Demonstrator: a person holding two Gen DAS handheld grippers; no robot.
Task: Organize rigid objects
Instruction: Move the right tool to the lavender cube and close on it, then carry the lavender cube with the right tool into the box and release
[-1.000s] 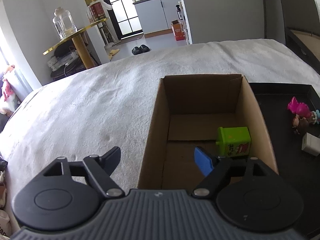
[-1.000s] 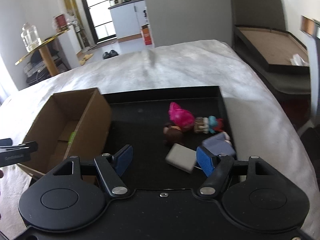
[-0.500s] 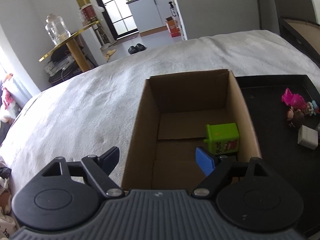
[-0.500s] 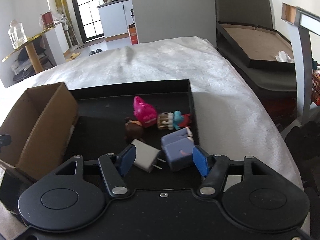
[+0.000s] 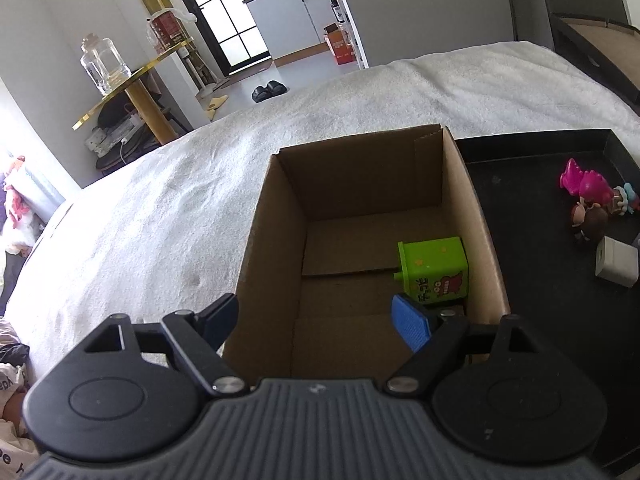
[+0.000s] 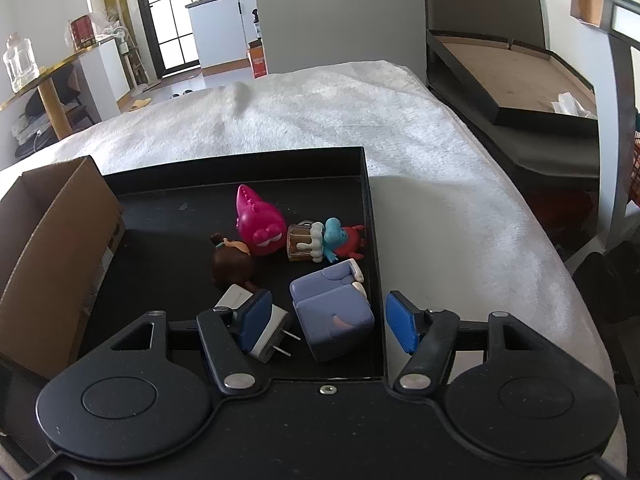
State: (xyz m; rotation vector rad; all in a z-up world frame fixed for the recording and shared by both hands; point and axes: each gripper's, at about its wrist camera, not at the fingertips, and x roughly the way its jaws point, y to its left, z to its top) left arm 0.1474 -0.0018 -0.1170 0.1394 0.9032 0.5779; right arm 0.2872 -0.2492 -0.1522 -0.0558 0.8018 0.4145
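A cardboard box (image 5: 484, 232) stands open on the white blanket, with a green toy cube (image 5: 434, 270) inside at its right. My left gripper (image 5: 320, 320) is open and empty above the box's near edge. A black tray (image 6: 200, 196) to the box's right holds a purple block (image 6: 332, 312), a white plug adapter (image 6: 264, 332), a pink figure (image 6: 256, 222), a brown figure (image 6: 232, 264) and a blue-red figure (image 6: 332, 240). My right gripper (image 6: 326, 322) is open, its jaws on either side of the purple block, not touching it.
The box (image 6: 48, 240) stands against the tray's left side. The white blanket (image 5: 160, 208) covers the bed around both. A gold side table (image 5: 120, 92) with a glass jar stands far left. A dark bench (image 6: 512, 92) lies to the right.
My right gripper moved right and down over the tray until its jaws came around the purple block. My left gripper drew back a little from the box.
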